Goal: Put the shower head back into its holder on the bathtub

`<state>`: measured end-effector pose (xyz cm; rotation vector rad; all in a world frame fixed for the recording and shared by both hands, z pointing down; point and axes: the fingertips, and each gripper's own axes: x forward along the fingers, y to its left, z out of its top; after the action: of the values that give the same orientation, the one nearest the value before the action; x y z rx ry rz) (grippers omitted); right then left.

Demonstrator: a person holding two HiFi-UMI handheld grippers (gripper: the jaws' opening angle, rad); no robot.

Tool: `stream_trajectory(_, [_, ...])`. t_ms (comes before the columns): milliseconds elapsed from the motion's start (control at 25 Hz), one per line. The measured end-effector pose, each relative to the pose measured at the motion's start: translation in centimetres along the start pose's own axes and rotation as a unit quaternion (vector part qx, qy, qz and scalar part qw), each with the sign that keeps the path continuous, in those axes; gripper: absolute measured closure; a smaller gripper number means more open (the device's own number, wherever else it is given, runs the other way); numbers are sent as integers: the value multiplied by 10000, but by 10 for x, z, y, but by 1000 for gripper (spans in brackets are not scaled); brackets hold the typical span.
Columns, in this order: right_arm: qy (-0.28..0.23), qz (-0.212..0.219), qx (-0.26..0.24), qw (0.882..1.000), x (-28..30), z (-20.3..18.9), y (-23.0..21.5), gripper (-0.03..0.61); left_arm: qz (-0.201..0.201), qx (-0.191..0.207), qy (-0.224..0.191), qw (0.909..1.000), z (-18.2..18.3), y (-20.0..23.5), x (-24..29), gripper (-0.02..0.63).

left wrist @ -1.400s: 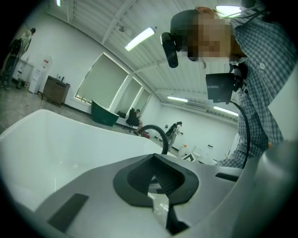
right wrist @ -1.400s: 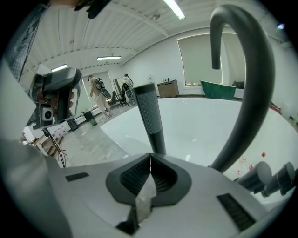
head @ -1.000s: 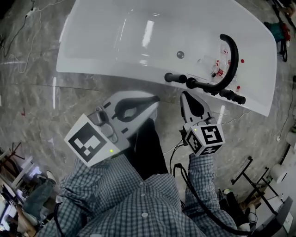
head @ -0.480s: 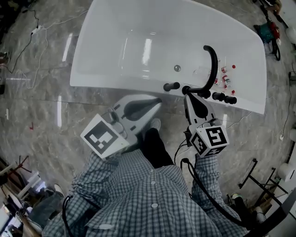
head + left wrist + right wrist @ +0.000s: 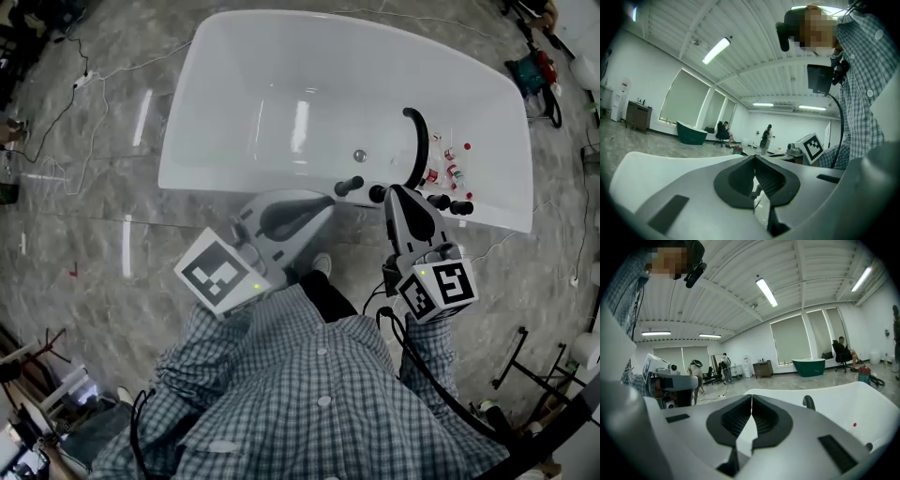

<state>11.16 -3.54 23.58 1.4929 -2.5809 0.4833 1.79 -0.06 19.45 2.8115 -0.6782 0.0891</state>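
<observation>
The left claw (image 5: 326,202) and right claw (image 5: 393,191) are both closed and empty, near the bathtub (image 5: 281,84). The black shower head (image 5: 450,203) apparently rests on its near rim, so nothing needs holding.

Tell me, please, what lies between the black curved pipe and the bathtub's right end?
Small red-capped bottles sit on the bathtub ledge right of the black curved pipe, seen in the head view.

Black rod-shaped shower head (image 5: 457,206) is lying flat along the glossy white oval bathtub (image 5: 281,56)'s rim nearest me; I'm not making out its holder.
</observation>
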Motion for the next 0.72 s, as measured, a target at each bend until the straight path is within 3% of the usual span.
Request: stream_trajectory(720, [-526, -21, -561, 9970, -13, 54, 22, 559, 133, 205, -294, 9993, 39, -2, -30, 604])
